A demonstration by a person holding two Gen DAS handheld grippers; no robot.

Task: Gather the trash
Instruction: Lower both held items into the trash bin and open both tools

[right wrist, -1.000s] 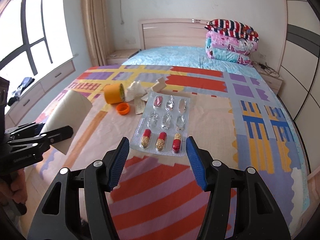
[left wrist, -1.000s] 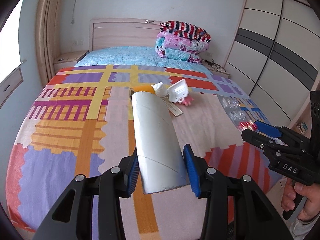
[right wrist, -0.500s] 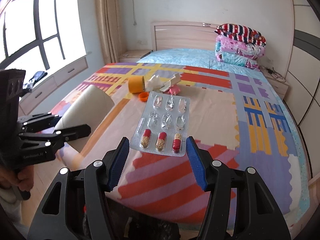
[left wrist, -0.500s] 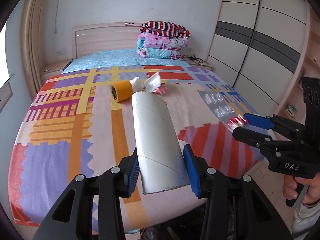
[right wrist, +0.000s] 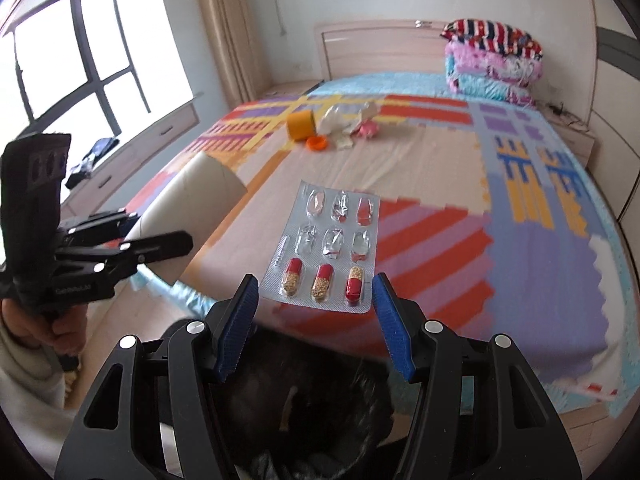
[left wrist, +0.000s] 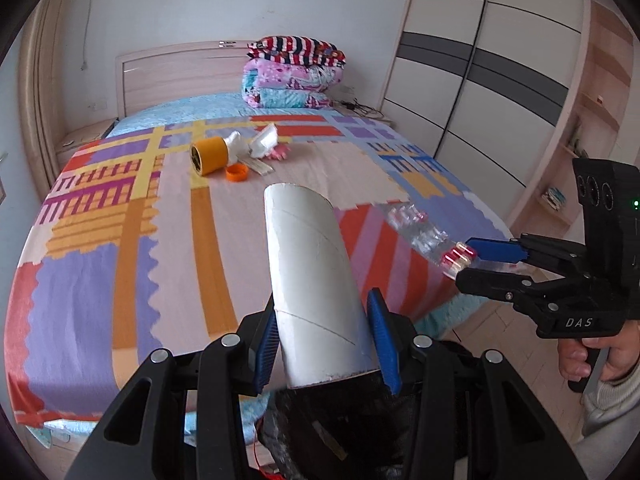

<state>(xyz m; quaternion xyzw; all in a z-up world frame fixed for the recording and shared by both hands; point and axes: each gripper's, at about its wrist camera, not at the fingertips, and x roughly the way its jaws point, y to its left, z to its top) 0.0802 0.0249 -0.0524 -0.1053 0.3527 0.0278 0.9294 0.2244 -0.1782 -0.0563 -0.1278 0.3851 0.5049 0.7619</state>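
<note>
My left gripper (left wrist: 324, 336) is shut on a white cardboard tube (left wrist: 312, 276), held over a black trash bag (left wrist: 340, 428) at the foot of the bed. My right gripper (right wrist: 316, 312) is shut on a pill blister pack (right wrist: 332, 236) with three capsules, held above the same black bag (right wrist: 304, 396). The tube also shows in the right wrist view (right wrist: 188, 204), the blister pack in the left wrist view (left wrist: 424, 232). On the bed lie an orange tape roll (left wrist: 208, 154), an orange cap (left wrist: 237, 172), crumpled white tissue (left wrist: 264, 142) and a pink item (left wrist: 280, 153).
The bed has a colourful patterned cover (left wrist: 120, 216). Folded quilts (left wrist: 294, 74) are stacked by the headboard. A wardrobe (left wrist: 488, 80) stands to the right, a window (right wrist: 80, 56) and a low cabinet to the left. Wooden floor shows past the bed's foot.
Both grippers have pulled back from over the bed to beyond its foot, each still holding its item. The black bag has come into view under them.
</note>
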